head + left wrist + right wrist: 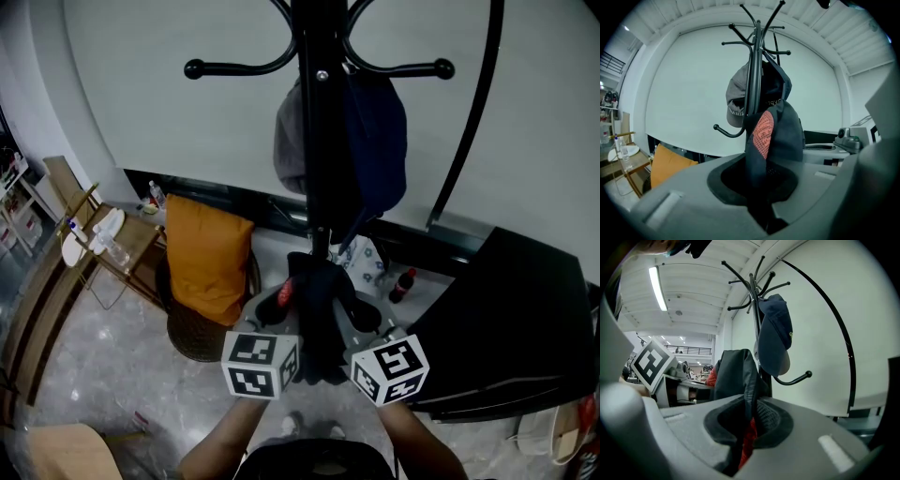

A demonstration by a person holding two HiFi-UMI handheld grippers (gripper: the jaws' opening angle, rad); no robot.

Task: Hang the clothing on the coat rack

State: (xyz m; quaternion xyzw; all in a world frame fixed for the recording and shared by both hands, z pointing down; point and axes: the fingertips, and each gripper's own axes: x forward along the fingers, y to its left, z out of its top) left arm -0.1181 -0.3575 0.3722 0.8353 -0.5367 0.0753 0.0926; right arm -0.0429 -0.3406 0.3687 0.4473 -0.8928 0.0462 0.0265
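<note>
The black coat rack (319, 141) stands straight ahead, a grey cap (289, 141) and a navy cap (380, 150) hanging on it. Its two lower hooks (234, 67) are bare. In front of the pole I hold up a black garment (319, 300) with a red patterned patch (764, 131). My left gripper (292, 328) and right gripper (352, 326) are each shut on its fabric, close together. In the left gripper view the garment (780, 136) rises from the left gripper (757, 187) in front of the rack (753, 70). The right gripper (747, 427) pinches a fold of the garment (736, 373), with the navy cap (776, 333) beyond.
An orange cushion (206, 258) leans on a round wicker seat left of the rack's base. A black desk (516, 319) fills the right. A curved black rod (473, 122) arcs beside the rack. A wooden side table (103, 239) and a cola bottle (403, 284) stand on the floor.
</note>
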